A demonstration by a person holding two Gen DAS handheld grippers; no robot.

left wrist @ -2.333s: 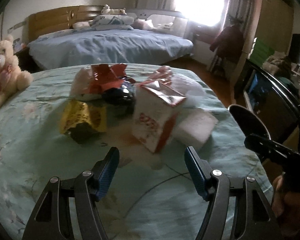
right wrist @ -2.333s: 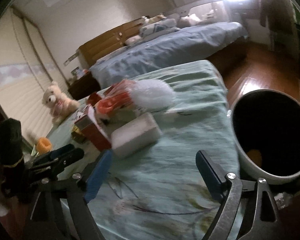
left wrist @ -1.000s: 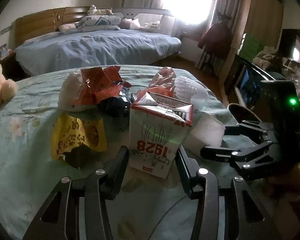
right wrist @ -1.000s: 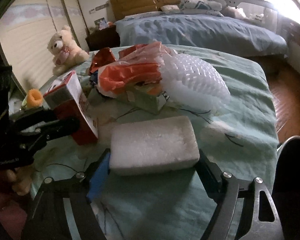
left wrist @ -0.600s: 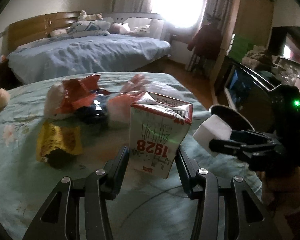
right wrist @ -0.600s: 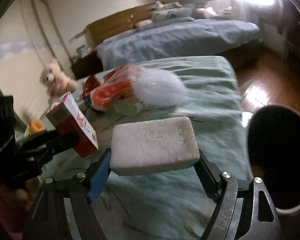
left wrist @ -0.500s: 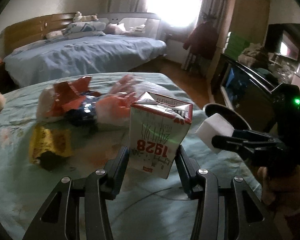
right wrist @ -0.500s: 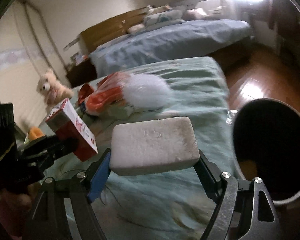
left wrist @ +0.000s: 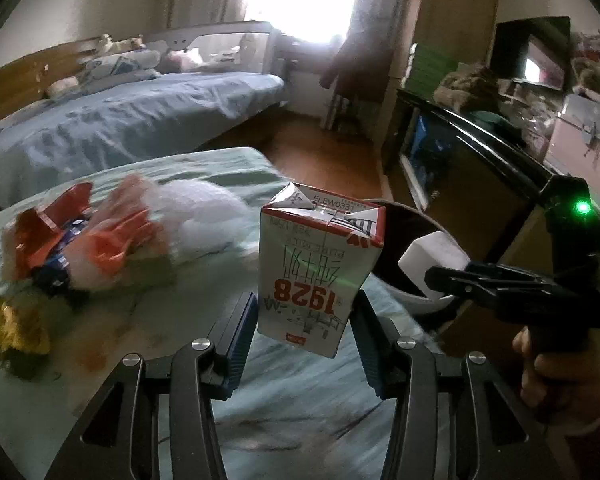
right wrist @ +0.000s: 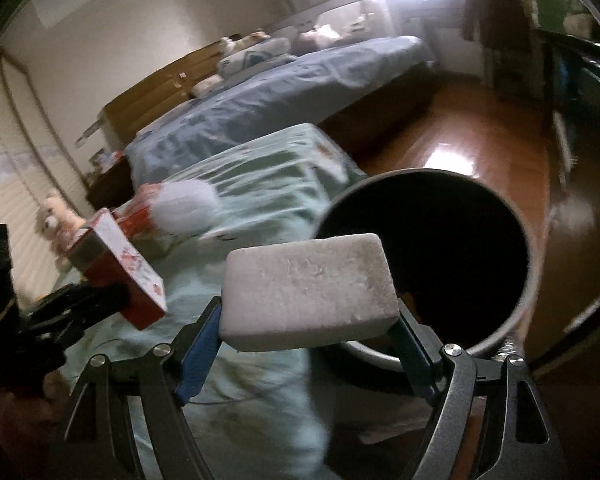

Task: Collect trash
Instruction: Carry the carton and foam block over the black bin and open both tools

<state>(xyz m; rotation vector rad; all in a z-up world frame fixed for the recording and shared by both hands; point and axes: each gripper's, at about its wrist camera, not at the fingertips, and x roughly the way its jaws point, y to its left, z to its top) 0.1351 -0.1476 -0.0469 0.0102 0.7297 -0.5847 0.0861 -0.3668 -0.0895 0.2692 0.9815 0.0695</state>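
Observation:
My left gripper (left wrist: 305, 320) is shut on a red and white milk carton (left wrist: 318, 268) and holds it above the green bedspread (left wrist: 148, 320). My right gripper (right wrist: 308, 340) is shut on a white foam block (right wrist: 306, 292), held at the near rim of a round trash bin (right wrist: 528, 280) with a dark inside. In the left wrist view the foam block (left wrist: 432, 258) sits over the bin (left wrist: 412, 300), to the right of the carton. The carton also shows in the right wrist view (right wrist: 120, 268).
A pile of wrappers, an orange bag (left wrist: 112, 244), white foam netting (left wrist: 204, 220) and a yellow wrapper (left wrist: 16, 328) lies on the bedspread to the left. A blue bed (left wrist: 132, 120) stands behind. A dark cabinet (left wrist: 460, 160) is right of the bin.
Both grippers closed on their items, lifted them and swung right toward the bin. The foam block now hangs at the bin's rim and the carton is close beside it.

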